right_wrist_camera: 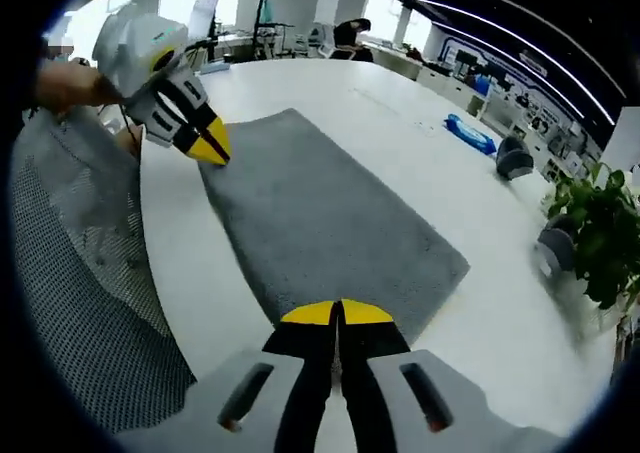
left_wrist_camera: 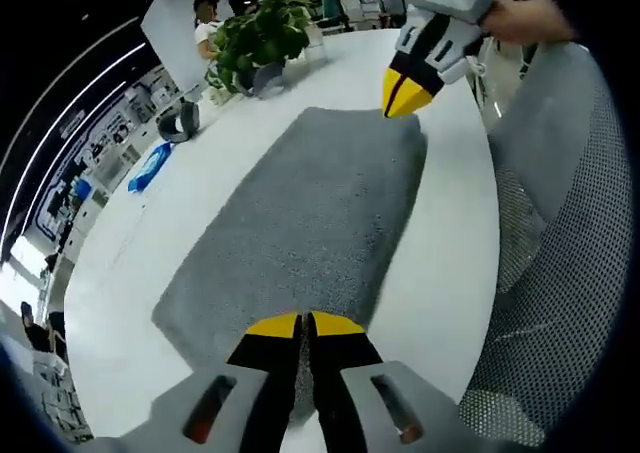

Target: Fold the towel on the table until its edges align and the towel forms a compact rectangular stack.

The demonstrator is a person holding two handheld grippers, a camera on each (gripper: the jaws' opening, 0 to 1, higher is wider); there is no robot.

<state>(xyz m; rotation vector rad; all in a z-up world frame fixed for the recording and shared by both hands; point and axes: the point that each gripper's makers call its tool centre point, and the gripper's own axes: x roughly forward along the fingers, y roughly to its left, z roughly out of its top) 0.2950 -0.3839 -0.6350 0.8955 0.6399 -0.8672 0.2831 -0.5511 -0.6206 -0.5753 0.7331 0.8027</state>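
Grey towel (left_wrist_camera: 300, 213) lies on the white table (left_wrist_camera: 450, 233), apparently folded once; more folds likely remain. Left hand-held gripper (left_wrist_camera: 303, 325) and right hand-held gripper (right_wrist_camera: 337, 313), at 6 o'clock in their own views, each pinch a near-edge corner, jaws together.

Bright, even overhead light; ceiling strips (right_wrist_camera: 520, 58) streak upper right. White surface (left_wrist_camera: 455, 233) near glare, shadows faint. Heavy fisheye bending at edges; plant (right_wrist_camera: 600, 233) blurred at right.
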